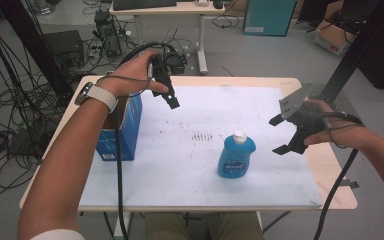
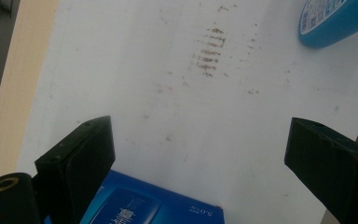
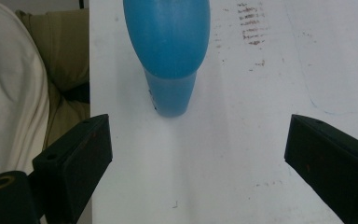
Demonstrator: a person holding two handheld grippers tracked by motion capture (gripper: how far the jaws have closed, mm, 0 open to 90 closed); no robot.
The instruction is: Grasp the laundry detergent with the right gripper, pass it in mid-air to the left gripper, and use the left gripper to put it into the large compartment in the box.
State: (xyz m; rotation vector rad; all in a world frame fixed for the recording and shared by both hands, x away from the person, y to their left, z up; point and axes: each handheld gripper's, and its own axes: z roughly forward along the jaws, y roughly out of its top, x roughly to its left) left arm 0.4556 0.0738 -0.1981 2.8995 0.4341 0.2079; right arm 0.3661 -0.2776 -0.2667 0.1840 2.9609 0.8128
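A blue dish-soap bottle (image 1: 236, 156) with a white cap stands upright on the white mat, right of centre. An open-topped blue box (image 1: 124, 127) stands at the mat's left edge. My left gripper (image 1: 173, 100) hangs in the air just right of the box top, its jaws wide apart with nothing between them. In the left gripper view (image 2: 198, 158) the box (image 2: 140, 207) lies below the jaws and the bottle (image 2: 331, 18) is far off. My right gripper (image 1: 275, 136) is open beside the bottle's right, apart from it. In the right gripper view (image 3: 198, 154) the bottle (image 3: 168, 46) stands ahead.
The white mat (image 1: 205, 190) covers a wooden table (image 1: 337, 195), and brown smudges (image 1: 202, 136) mark its middle. Cables, a desk and boxes sit on the floor beyond the far edge. The person's lap (image 3: 9, 93) is at the near edge.
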